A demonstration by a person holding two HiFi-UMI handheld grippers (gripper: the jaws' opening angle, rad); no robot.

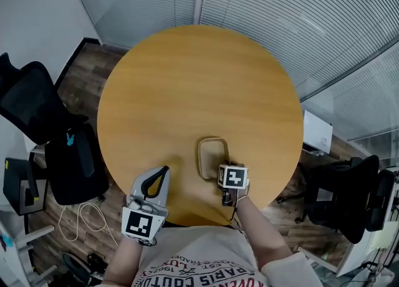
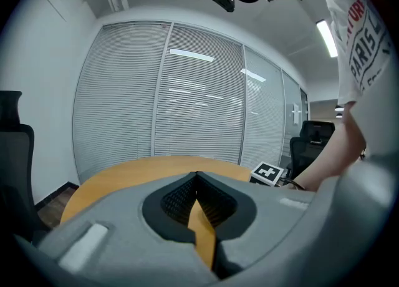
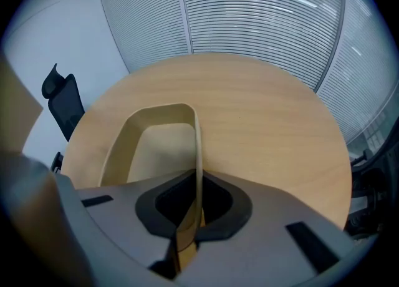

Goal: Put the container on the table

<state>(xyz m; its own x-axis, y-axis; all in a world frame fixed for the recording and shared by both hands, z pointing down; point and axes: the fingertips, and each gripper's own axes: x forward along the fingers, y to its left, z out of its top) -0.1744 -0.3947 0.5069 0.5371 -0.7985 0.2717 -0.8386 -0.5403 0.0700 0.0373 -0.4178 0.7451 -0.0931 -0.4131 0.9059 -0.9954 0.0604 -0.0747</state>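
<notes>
Round wooden table (image 1: 199, 73) fills the middle of an office corner. Slatted blinds (image 1: 280, 17) cover the glass walls behind it. Black office chairs (image 1: 37, 105) stand on both sides, on dark plank flooring.

Container (image 1: 212, 155): beige, rectangular with rounded corners, open top. It lies over the near part of the table, close to the edge by the person. Cannot tell whether its base touches the wood.

Right gripper (image 3: 198, 179): points steeply down, jaws closed tight on the container's thin right-hand wall, which runs up between the pads. Its marker cube (image 1: 233, 176) sits just beside the container's near right corner and shows a black-and-white square pattern.

Left gripper (image 1: 163, 172): jaws together with nothing between them. It points nearly level over the near edge of the table, left of the container and apart from it.

Writing: the person's pale shirt (image 1: 199, 267) carries print. "PARIS" reads clearly in the left gripper view, and the rest is cut off or too small to read.
</notes>
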